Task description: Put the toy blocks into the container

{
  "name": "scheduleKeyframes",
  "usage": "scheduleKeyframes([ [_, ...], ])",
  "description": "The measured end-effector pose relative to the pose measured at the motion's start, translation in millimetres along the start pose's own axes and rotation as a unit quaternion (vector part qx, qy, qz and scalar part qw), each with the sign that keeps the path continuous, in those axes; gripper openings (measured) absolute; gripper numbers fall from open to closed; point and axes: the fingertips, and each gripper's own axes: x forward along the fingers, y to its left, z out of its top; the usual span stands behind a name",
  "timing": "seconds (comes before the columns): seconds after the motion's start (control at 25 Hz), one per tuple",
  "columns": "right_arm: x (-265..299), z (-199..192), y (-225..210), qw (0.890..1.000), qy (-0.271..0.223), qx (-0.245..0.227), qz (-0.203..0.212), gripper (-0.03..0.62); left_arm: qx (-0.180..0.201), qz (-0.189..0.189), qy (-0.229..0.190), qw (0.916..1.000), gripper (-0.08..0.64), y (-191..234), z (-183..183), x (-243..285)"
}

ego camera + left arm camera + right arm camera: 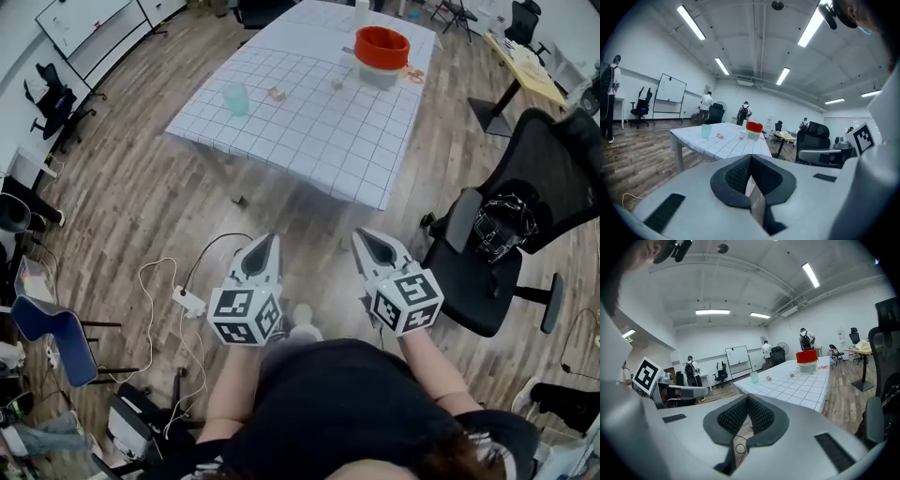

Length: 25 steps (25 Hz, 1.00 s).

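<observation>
A table (pixel 319 131) with a white grid cloth stands well ahead of me. On its far side sits the container (pixel 382 52), clear with a red top. Two small toy blocks (pixel 276 94) (pixel 337 84) lie near the table's middle, and a pale teal cup (pixel 236 98) stands to their left. My left gripper (pixel 268 242) and right gripper (pixel 368 239) hang side by side over the wooden floor, short of the table, both shut and empty. The left gripper view shows its jaws (pixel 750 158) meeting, with the container (pixel 754 130) far off. In the right gripper view the jaws (pixel 747 399) meet too.
A black office chair (pixel 497 253) stands close on my right. White cables and a power strip (pixel 187 300) lie on the floor to my left, beside a blue chair (pixel 47 328). Several people and a whiteboard (pixel 670 94) are far behind the table.
</observation>
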Motion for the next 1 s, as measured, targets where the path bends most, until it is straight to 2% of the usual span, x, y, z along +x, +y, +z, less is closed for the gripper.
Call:
scheduleKeyframes([
  [0.36,76,17,13,1.0,0.011,-0.005,-0.008,0.015,0.025,-0.005,0.025,0.9994,0.02,73,19,32],
  [0.56,101,26,9,1.0,0.019,-0.007,-0.014,0.015,0.037,-0.025,0.04,0.9982,0.021,94,25,56],
  [0.8,127,52,-16,1.0,0.021,-0.011,-0.005,0.015,0.029,-0.038,0.043,0.9979,0.021,97,43,99],
  [1.0,154,74,-61,0.999,0.036,-0.025,0.004,0.015,0.01,-0.018,0.032,0.9993,0.021,99,69,146],
])
